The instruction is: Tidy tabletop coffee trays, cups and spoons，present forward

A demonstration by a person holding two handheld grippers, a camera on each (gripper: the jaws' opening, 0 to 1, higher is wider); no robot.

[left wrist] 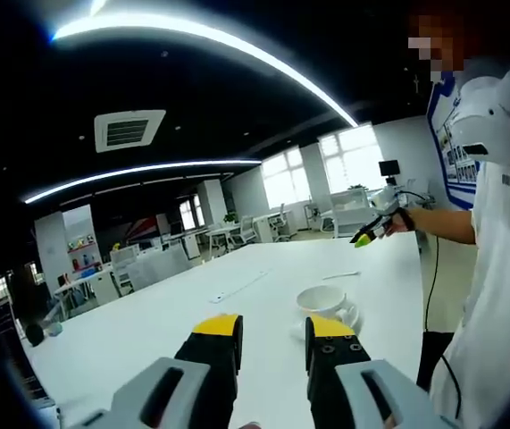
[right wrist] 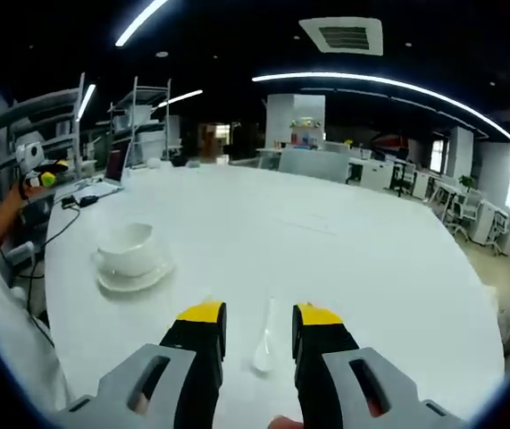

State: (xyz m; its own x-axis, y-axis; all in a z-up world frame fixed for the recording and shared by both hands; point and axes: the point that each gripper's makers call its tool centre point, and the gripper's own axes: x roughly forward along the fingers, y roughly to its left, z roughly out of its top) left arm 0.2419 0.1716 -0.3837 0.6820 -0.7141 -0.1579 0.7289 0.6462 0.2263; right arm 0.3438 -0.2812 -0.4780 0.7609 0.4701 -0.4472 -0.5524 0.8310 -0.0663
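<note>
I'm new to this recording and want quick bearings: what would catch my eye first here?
A big white table dominates. On it a white cup sits on a saucer toward the left of the right gripper view, and a white spoon lies between the open jaws of the right claw. In the left gripper view, the open left claw points toward the cup, with a person in a white shirt standing at the right.

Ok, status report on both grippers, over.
Left gripper open, empty. Right gripper open over spoon. Cup on saucer, apart. Nothing blocking.
</note>
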